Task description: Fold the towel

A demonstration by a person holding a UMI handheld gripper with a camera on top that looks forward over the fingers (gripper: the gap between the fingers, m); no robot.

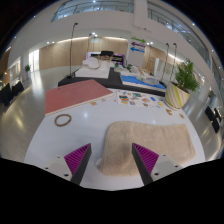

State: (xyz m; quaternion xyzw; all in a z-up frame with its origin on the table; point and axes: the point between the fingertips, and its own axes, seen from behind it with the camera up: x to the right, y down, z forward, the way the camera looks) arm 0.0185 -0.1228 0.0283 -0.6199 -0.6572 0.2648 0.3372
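A beige towel [143,142] lies flat on the white table [60,140], stretching from between my fingers to the right beyond them. Its near left corner lies between the fingers. My gripper [112,158] hovers above the table's near edge, open and empty, with the magenta pads [78,157] wide apart on either side of the towel's near end.
A pink sheet [75,95] lies on the table at the far left. A small ring [63,119] lies near it. Several small items [132,99] sit at the table's far side. A potted plant [185,76] stands at the right. More tables stand beyond.
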